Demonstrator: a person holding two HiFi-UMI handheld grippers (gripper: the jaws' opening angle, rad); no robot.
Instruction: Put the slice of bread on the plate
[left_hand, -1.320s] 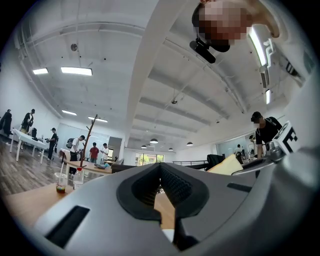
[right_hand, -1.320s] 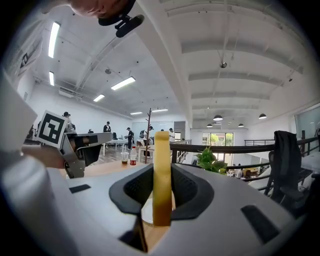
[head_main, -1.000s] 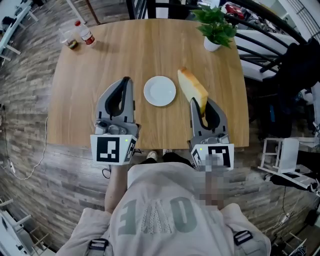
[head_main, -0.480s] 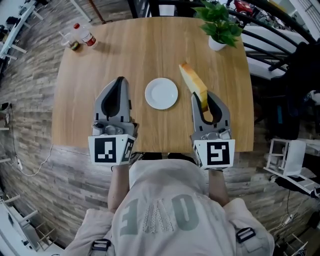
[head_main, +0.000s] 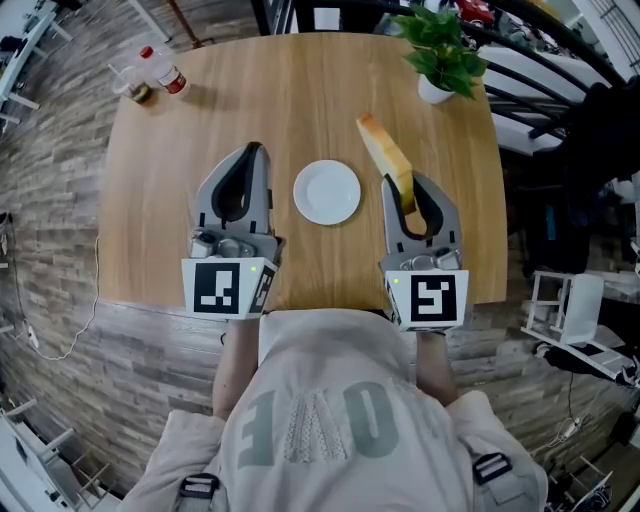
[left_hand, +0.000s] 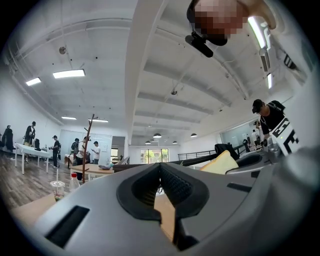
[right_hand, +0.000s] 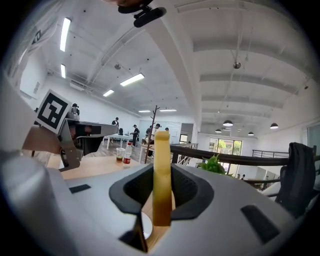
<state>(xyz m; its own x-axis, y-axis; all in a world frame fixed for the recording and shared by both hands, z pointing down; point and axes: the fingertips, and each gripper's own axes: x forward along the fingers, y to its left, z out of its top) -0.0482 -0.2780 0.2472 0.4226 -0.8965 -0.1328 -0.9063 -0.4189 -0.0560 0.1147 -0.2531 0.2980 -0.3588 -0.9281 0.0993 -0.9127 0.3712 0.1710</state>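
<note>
**White plate bare, bread in the right jaws**

Nearest the person and left of the plate (head_main: 327, 192), the left gripper (head_main: 254, 150) has its jaws together with nothing in them. Right of the plate, the right gripper (head_main: 404, 192) is clamped narrowly on the slice of bread (head_main: 385, 158). The slice stands on edge and sticks out past the jaws, just beside the plate's right rim and not over it.

The step in hand looks like the carry. The next move calls for swinging the slice left over the plate, rolling it flat and lowering it before letting go.

The plate holds nothing. Beyond it to the right, a white pot (head_main: 432, 92) holds a green plant (head_main: 440, 45). Far beyond it to the left, a clear cup (right_hand: 120, 154) shows something dark low inside, next to a bottle (right_hand: 128, 153).
</note>
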